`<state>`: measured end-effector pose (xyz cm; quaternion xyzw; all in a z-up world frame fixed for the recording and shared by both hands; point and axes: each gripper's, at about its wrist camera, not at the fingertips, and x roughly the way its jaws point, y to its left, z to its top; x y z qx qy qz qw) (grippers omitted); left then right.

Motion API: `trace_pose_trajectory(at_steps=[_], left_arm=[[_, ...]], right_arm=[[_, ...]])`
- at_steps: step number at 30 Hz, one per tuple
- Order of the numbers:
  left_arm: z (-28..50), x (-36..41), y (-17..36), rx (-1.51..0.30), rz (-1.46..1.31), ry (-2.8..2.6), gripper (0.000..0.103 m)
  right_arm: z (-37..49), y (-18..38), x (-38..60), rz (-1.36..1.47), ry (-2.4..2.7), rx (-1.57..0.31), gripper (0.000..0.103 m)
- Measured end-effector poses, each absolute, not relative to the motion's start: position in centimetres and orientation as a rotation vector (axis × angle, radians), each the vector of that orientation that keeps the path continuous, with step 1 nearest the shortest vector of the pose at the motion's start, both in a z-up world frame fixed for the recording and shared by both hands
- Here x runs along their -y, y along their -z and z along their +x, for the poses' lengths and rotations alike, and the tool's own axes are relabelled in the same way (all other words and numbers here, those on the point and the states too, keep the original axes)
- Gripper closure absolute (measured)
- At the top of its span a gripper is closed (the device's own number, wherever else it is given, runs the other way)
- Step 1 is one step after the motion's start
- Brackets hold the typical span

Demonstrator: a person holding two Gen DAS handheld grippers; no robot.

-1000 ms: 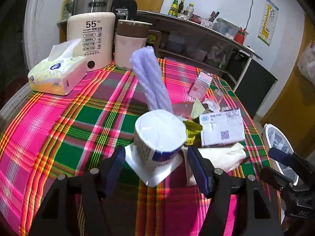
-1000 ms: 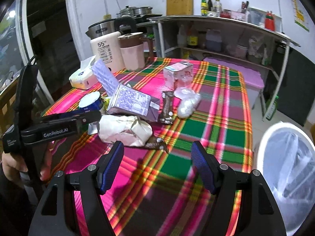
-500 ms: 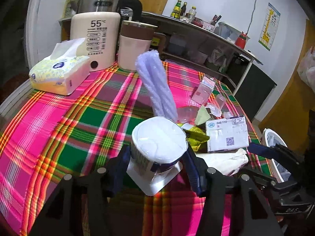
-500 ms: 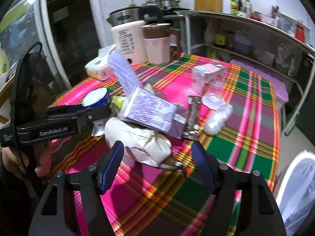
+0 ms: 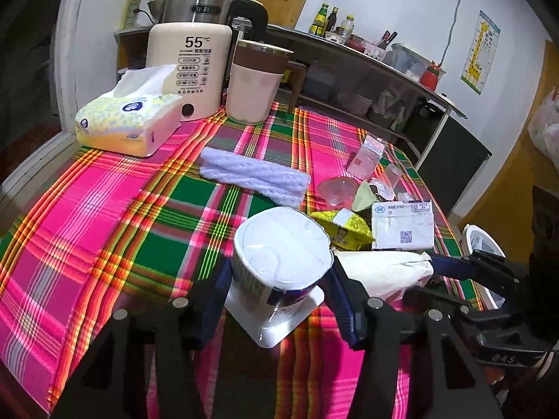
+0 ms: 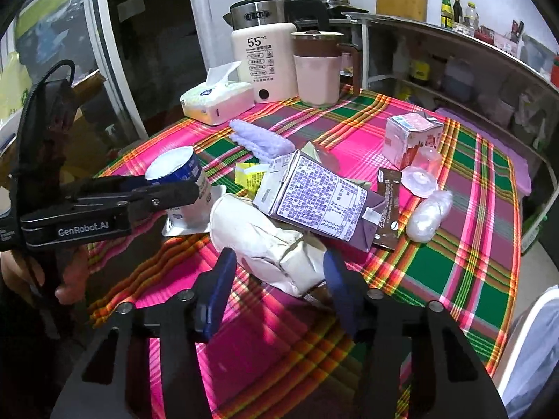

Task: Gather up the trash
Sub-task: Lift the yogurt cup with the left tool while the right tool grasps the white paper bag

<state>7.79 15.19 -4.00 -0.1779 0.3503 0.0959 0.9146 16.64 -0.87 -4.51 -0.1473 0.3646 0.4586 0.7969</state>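
An upturned white yogurt cup [image 5: 283, 255] with a blue band stands on its foil lid, and my left gripper [image 5: 279, 289] is shut on its sides. In the right wrist view the cup [image 6: 178, 171] shows beyond that gripper. A crumpled white paper bag [image 6: 265, 241] lies beside it. My right gripper [image 6: 276, 279] straddles the bag's near end with its jaws closing, the pads still just short of pressing it. A flattened purple-printed carton [image 6: 318, 202] rests on the bag's far end. A purple foam sleeve [image 5: 255, 174] lies flat behind the cup.
On the plaid cloth lie a yellow wrapper [image 5: 346, 227], a brown wrapper [image 6: 387, 206], a pink carton [image 6: 408, 136], a clear cup [image 6: 421, 171] and crumpled plastic [image 6: 429, 213]. A tissue box [image 5: 129, 122], kettle [image 5: 188, 66] and mug [image 5: 255, 80] stand behind. A lined bin [image 6: 538, 349] sits off the table's right edge.
The left jaws closed onto the yogurt cup. The purple foam sleeve, upright before, has fallen flat. The right gripper moved up to the paper bag and its jaws narrowed around it.
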Motion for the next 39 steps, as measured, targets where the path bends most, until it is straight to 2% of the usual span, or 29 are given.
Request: trace_pose_trajectory(at_steps=[2,3,4,5,22,39], left_arm=[[7.5,-15.3,4.0,-0.72,-0.372,-0.2,0.046],[7.3,-15.3,4.0,-0.719,-0.373,-0.201,0.046],[7.2,-15.4,3.9,-0.718,-0.374,-0.202,0.046],[7.0,-15.5,3.9,-0.717,-0.375,-0.204,0.046],[5.9,-14.1,3.0,-0.703,-0.356,-0.183,0.046],[7.0,-5.9,-0.1,-0.679,-0.251,-0.001,0.046]], right_arm=[[16.5,4.4,0.8,-0.33,-0.973,-0.769,0.064],[16.4,4.3,0.7,-0.338,-0.964,-0.759,0.078],[16.3,4.3,0.7,-0.342,-0.963,-0.756,0.084],[16.3,4.3,0.7,-0.337,-0.965,-0.756,0.086],[14.5,1.8,4.7,-0.192,-0.911,-0.71,0.087],[12.8,0.2,14.9,-0.032,-0.726,-0.692,0.087]])
